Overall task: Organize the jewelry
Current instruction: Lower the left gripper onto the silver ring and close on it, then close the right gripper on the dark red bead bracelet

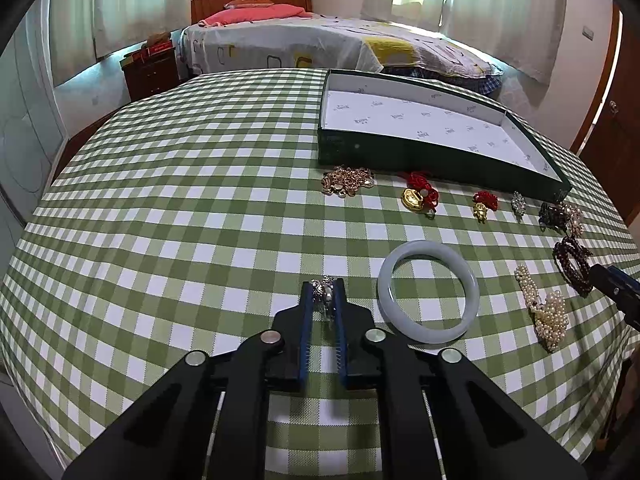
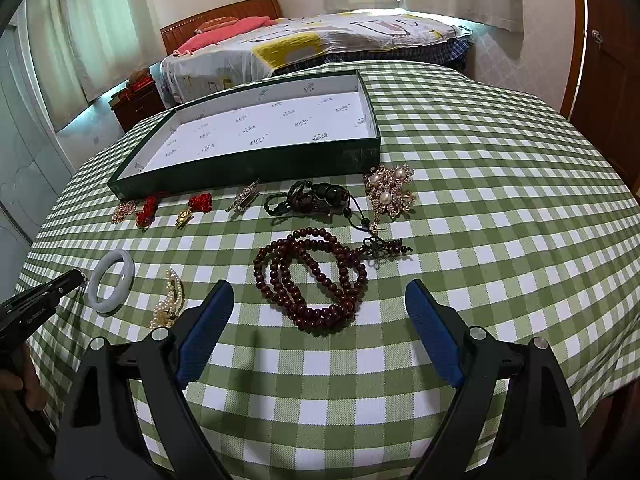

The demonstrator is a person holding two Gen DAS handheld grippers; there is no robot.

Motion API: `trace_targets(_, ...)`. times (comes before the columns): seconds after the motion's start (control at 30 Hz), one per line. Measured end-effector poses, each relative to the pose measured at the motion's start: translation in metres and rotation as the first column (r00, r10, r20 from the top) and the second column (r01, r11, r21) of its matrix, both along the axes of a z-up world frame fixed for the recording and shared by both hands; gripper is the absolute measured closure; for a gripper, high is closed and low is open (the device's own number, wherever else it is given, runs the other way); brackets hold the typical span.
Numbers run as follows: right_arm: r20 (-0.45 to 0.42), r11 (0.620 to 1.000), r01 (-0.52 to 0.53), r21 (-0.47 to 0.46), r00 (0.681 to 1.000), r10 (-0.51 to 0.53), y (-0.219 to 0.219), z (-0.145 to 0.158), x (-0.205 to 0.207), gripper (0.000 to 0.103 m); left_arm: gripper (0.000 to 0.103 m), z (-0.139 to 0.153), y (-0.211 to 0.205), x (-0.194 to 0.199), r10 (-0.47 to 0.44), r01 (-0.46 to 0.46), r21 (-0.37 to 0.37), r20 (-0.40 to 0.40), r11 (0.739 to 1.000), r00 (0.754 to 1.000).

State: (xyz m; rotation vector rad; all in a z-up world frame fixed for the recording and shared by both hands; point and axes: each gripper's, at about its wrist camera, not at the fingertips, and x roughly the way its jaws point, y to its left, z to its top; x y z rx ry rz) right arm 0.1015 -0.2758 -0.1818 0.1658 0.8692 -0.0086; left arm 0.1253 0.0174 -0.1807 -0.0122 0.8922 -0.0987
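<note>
Left wrist: green checked tablecloth (image 1: 160, 208), bed (image 1: 304, 40) far behind. My left gripper (image 1: 323, 286) is clamped on a silvery piece (image 1: 325, 294), perhaps a ring, near the pale bangle (image 1: 428, 292)'s left.

Right wrist: my right gripper (image 2: 320, 300) gapes over dark red beads (image 2: 312, 276); green tray (image 2: 248, 160) far.

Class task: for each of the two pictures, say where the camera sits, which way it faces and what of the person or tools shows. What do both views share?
Left wrist: rides the left claw, angled down at the checked tablecloth; claw shut on a small silver jewel.
Right wrist: rides the right claw, open above dark red wooden beads; a hand shows at the left edge.
Shared: pale jade bangle, green cardboard tray, bed.
</note>
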Motion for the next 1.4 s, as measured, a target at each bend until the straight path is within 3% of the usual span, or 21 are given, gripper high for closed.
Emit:
trace_targets(0.1,-0.001,1.000,0.000,0.001,1.000,0.000,0.000,0.000,0.000,0.018,0.099,0.000,0.001,-0.001,-0.005,0.005,-0.008,0.003,1.000,1.000)
trace_targets(0.87,-0.012,0.999,-0.022,-0.045,1.000,0.021,0.006,-0.010,0.017,0.018,0.100,0.011,0.004,0.001,0.021,-0.021,0.004,0.038,1.000,0.999)
trace_targets(1.23,-0.017,0.988,-0.078,-0.137,0.997,0.076,0.020,-0.019,0.023,0.053,0.100,0.009,0.005,0.007,0.024,-0.024,0.003,0.031,1.000,0.999)
trace_targets(1.4,-0.005,0.984,-0.102,-0.144,0.995,0.102,0.020,-0.018,0.020,0.083,0.100,0.008,0.005,0.007,0.022,-0.022,0.005,0.030,1.000,0.999)
